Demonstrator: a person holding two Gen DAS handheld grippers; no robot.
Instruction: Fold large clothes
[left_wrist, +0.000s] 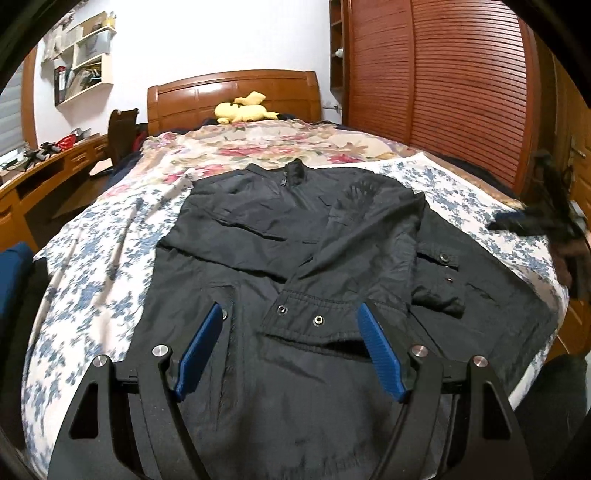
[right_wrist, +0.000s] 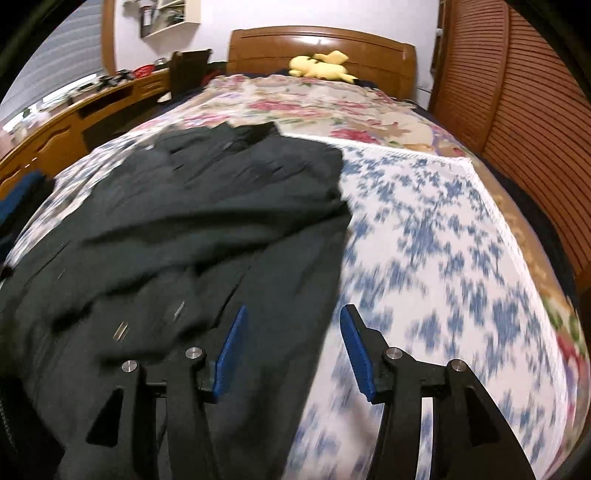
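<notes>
Blue-padded fingers of the left gripper (left_wrist: 290, 317) stand wide apart over the hem of the black jacket (left_wrist: 295, 236), gripping nothing, and the right gripper (right_wrist: 291, 325) is likewise released above the jacket's edge. The jacket lies flat on the blue-flowered sheet (left_wrist: 96, 258) with both sleeves folded across its front. Farther back, a yellow plush toy (left_wrist: 245, 109) rests by the wooden headboard (left_wrist: 232, 92).

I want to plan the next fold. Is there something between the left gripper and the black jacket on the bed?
Nothing visible stands in the way. The left gripper is open and empty just above the black jacket, whose sleeve cuffs lie folded across its front. Only the jacket's own fabric shows between the gripper's fingers.
</notes>
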